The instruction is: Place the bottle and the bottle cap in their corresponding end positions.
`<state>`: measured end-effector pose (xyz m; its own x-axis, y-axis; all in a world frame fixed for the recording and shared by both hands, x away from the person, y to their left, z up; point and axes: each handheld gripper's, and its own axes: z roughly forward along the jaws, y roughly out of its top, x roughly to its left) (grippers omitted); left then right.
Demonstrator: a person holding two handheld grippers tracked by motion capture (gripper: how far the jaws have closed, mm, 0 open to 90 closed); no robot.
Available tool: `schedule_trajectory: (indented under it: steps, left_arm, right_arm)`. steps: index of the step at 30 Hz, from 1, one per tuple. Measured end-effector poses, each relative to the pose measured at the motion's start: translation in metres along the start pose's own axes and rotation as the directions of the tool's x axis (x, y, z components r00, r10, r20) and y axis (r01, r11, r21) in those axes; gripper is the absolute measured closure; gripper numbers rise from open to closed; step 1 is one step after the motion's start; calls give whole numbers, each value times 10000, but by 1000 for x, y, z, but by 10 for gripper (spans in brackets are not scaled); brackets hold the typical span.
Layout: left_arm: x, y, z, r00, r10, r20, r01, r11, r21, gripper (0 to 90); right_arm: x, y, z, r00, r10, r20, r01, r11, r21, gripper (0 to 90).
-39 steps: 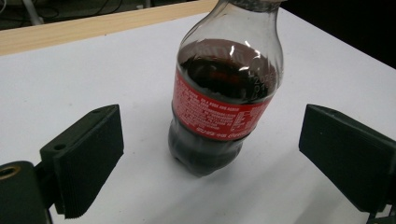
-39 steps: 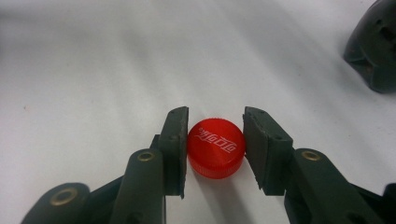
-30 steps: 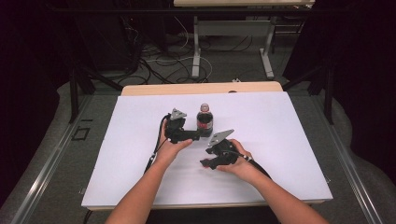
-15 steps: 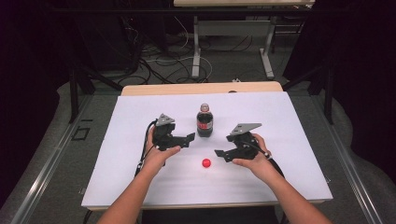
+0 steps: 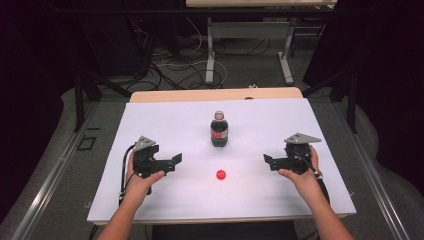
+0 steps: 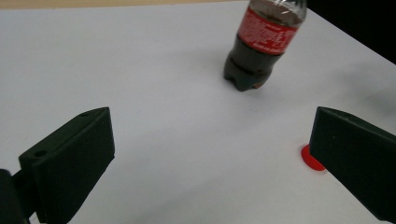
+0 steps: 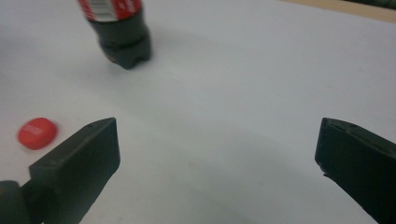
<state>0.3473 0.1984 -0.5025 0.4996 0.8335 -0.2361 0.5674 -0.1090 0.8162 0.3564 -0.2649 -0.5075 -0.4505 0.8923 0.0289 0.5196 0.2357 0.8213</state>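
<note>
Grippers [image 5: 176, 161] [image 5: 268, 161] farther apart, jaws just opened.

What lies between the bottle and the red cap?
Nothing: in the high view, bare white table separates the bottle from the red cap.

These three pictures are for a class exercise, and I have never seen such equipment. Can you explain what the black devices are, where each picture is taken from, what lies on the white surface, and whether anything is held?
A person sits at a table covered by a white sheet and holds a hand tool with two jaws in each hand: the left gripper and the right gripper. One picture looks down from above. The other two come from cameras on the grippers, looking along their black jaws. On the sheet stand a cola bottle, open at the top, and its red cap lying apart in front of it. Both grippers have just been opening and hold nothing.
</note>
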Motion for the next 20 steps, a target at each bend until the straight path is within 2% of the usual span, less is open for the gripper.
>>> schedule_trajectory:
  steps: [2, 4, 7, 9, 11, 18, 20]
  left_arm:
    - [7, -5, -3, 9997, -69, -236, 71, 10000, 68, 4]
    - [12, -10, -5, 9987, -194, -465, 195, 9998, 18, 5]
    - [20, -18, -8, 9970, -585, -505, 578, 9982, -141, 5]
    - [24, -20, -11, 9952, -776, -595, 763, 9968, -241, 4]
    - [26, -22, -14, 9946, -782, -686, 762, 9966, -317, 5]
    - [33, -23, -20, 9924, -898, -841, 866, 9954, -409, 5]
    - [34, -23, -20, 9912, -922, -951, 886, 9952, -414, 5]
  right_arm:
    - [-10, -7, -3, 9991, 387, 163, -387, 9993, 6, 0]
    - [-19, -16, -5, 9963, 674, 525, -678, 9977, 61, 0]
    - [-28, -25, -6, 9915, 1094, 697, -1103, 9939, 83, 0]
    - [-31, -29, -7, 9887, 1234, 854, -1240, 9923, 20, 0]
    - [-33, -33, -9, 9877, 1214, 981, -1216, 9926, -40, 0]
    - [-37, -42, -9, 9839, 1504, 960, -1516, 9884, 53, 0]
    - [-38, -43, -9, 9858, 1397, 932, -1408, 9900, 56, 0]
